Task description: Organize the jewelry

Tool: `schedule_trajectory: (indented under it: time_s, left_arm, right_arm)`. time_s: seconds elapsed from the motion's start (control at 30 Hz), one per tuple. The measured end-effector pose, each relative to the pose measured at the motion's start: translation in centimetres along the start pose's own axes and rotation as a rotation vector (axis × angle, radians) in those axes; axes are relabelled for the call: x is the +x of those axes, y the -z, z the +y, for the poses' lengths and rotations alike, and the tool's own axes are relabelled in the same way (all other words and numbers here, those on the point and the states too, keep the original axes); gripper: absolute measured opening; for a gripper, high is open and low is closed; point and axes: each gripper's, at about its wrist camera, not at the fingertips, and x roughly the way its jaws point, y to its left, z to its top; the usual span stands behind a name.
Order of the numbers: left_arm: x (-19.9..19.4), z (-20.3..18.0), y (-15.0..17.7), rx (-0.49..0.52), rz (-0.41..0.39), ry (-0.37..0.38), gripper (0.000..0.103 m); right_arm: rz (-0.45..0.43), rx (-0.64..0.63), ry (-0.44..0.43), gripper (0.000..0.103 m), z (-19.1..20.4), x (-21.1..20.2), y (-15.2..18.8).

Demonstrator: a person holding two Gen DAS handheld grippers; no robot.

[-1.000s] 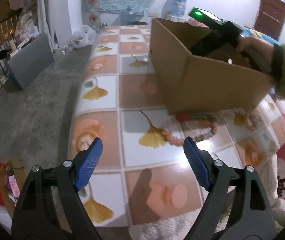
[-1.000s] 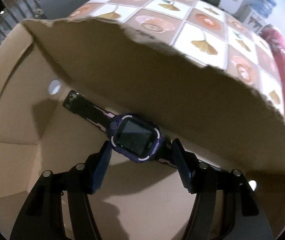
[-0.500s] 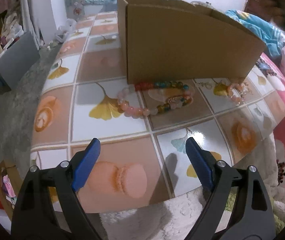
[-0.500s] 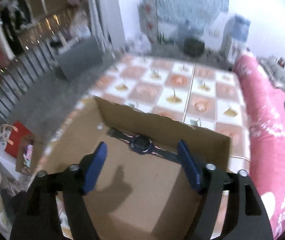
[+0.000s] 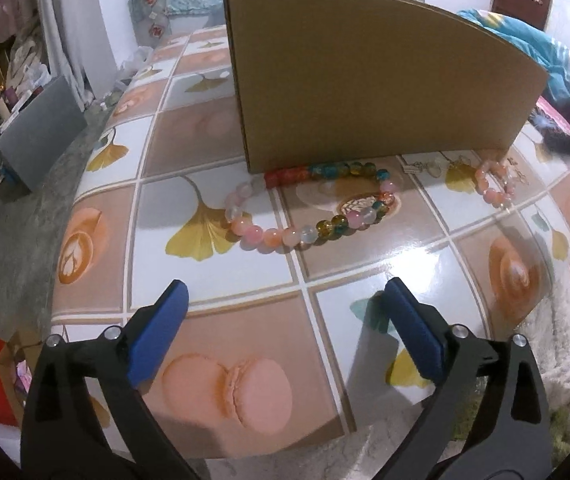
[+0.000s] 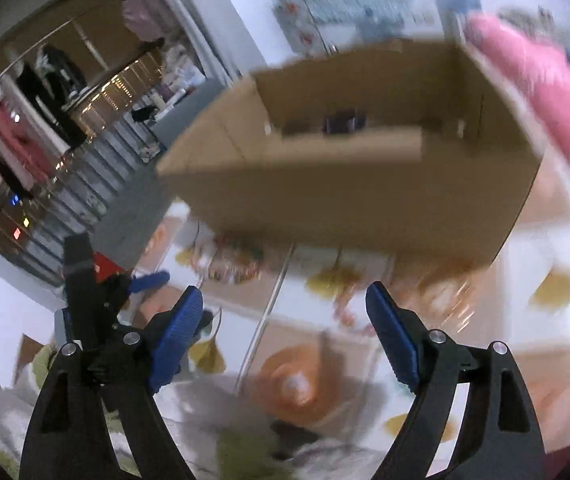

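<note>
In the left wrist view, the left gripper (image 5: 283,300) hangs over the patterned tabletop (image 5: 245,320) with its blue pads spread wide and nothing between them; its jaws have just been opening further. At twelve o'clock from it lies a beaded bracelet (image 5: 309,212) of pink, amber and teal beads, its far side touching the foot of the cardboard box (image 5: 365,92). Toward two o'clock a smaller pink bracelet (image 5: 495,186) lies near the box's right corner, with small pale trinkets (image 5: 431,166) just left of it, too small to tell apart.

The right wrist view is blurred. At nine o'clock the left gripper's black frame shows beside the near pad. The right gripper (image 6: 285,312) is also spread, empty, above the table short of the box (image 6: 345,200); its jaws have just been opening. Inside the box, at twelve o'clock, a dark watch (image 6: 339,124) rests on the floor.
</note>
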Motion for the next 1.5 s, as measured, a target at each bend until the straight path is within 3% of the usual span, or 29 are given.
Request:
schedule_trajectory:
  time_s: [0.13,0.4,0.6,0.8,0.9,1.1,1.33,1.5]
  left_arm:
    - [0.0,0.0,0.0,0.001,-0.003,0.0,0.095]
    - [-0.3,-0.2,0.8,-0.004,-0.053,-0.013,0.096]
    - [-0.6,0.4,0.7,0.029,-0.066,0.02,0.096]
    - [-2.5,3.0,-0.6,-0.04,-0.18,0.105,0.093]
    - [-2.4,4.0,-1.6,-0.057,-0.184,0.112,0.076]
    - [-1.0,4.8,-3.4,-0.053,-0.155,0.128,0.053]
    - [1.5,4.5,-4.1,-0.031,-0.062,0.146,0.038]
    - [1.8,4.4,-3.9,-0.018,-0.059,0.131,0.027]
  right_arm:
    - [0.013,0.043,-0.051,0.07,0.5,2.3,0.4]
    - [0.052,-0.003,-0.066,0.048,3.0,5.5,-0.8]
    - [0.085,-0.012,-0.021,0.038,3.8,7.5,-1.2]
    - [0.098,-0.03,0.027,0.034,4.2,8.2,-1.4]
    - [0.105,-0.031,0.043,0.032,4.3,8.5,-1.4]
    - [0.115,-0.06,0.097,0.027,5.0,9.1,-1.5]
    - [0.121,-0.077,0.133,0.023,5.2,9.4,-1.9]
    - [0.132,-0.068,0.144,0.02,4.9,9.9,-2.1]
